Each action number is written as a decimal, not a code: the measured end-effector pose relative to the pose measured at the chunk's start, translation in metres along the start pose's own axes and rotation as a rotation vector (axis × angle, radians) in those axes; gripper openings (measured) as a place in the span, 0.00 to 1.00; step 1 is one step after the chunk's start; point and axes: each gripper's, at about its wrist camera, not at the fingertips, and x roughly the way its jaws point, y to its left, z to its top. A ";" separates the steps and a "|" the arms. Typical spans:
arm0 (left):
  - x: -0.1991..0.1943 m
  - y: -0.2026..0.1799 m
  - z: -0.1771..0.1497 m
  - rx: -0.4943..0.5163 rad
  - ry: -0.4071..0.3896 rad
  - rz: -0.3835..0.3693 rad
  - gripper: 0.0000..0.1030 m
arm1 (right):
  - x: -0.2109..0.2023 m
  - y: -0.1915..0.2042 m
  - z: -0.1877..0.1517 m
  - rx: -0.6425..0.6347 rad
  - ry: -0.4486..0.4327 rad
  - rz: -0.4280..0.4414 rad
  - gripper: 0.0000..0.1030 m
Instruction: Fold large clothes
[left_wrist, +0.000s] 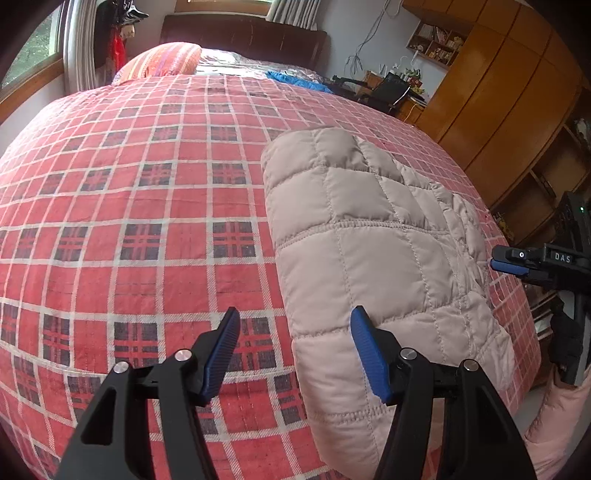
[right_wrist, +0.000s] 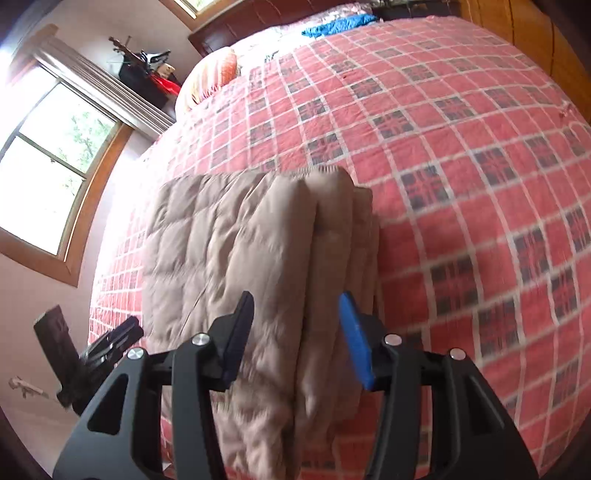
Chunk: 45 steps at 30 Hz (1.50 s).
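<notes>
The right gripper (right_wrist: 295, 332) is wide open, its two blue fingers (right_wrist: 354, 339) apart — nothing is held between them. Just past it lies a folded beige puffy coat (right_wrist: 236, 243) on a bed with a red checked cover (right_wrist: 461, 155). Far off are an orange striped pillow (right_wrist: 214, 74) and a blue cloth (right_wrist: 332, 26). On the left is a bright window (right_wrist: 48, 158). The other gripper (right_wrist: 118, 338) shows low at the left — blurry.

A bed (left_wrist: 147, 206) in red plaid bears a folded beige quilted jacket (left_wrist: 376, 236), striped pillow (left_wrist: 162, 61), blue cloth (left_wrist: 295, 79).
</notes>
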 end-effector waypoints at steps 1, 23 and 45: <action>0.004 -0.001 0.001 -0.003 0.001 0.007 0.61 | 0.005 -0.001 0.010 0.004 0.016 0.001 0.48; 0.024 -0.020 0.014 0.049 -0.032 0.058 0.67 | 0.017 -0.010 0.023 0.042 0.031 0.025 0.04; 0.026 -0.012 0.013 0.022 -0.003 0.030 0.71 | 0.038 0.006 0.005 0.062 0.053 -0.032 0.08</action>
